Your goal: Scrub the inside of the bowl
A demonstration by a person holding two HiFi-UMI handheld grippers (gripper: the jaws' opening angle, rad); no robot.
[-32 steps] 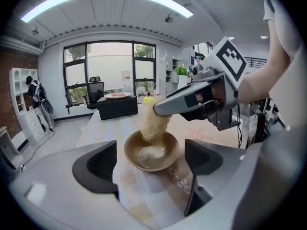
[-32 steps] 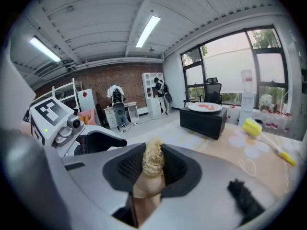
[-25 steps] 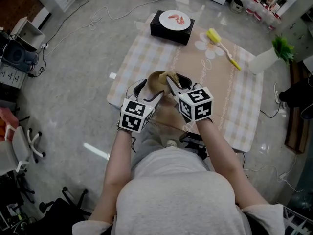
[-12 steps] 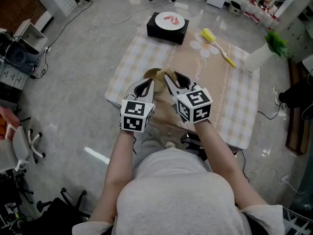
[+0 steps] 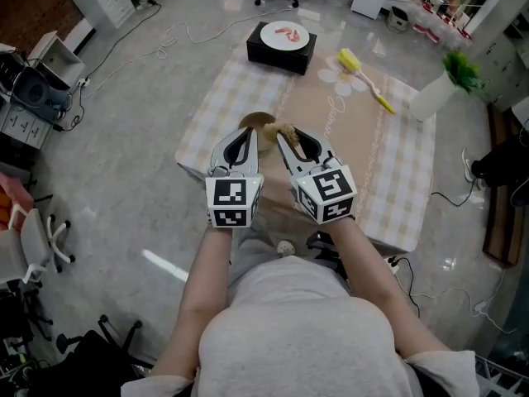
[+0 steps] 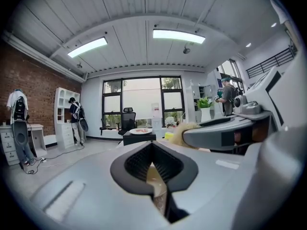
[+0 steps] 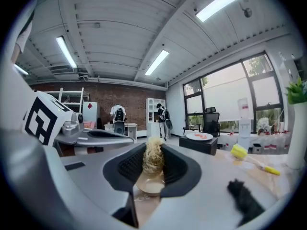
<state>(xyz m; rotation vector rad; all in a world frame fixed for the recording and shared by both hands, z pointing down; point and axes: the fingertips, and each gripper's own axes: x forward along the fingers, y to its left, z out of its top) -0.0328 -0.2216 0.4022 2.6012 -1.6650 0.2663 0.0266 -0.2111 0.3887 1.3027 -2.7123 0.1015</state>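
Left gripper point(image 5: 250, 132) pinches bowl point(image 5: 259, 120) rim, right gripper point(image 5: 283, 139) holds scrubber point(image 7: 153, 161)

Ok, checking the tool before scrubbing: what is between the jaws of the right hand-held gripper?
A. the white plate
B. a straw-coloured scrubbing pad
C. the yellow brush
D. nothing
B: in its own view, the right hand-held gripper is clamped on the straw-coloured scrubbing pad.

Plate point(image 5: 284, 33) on box point(image 5: 279, 52), behind bowl point(image 5: 253, 121)
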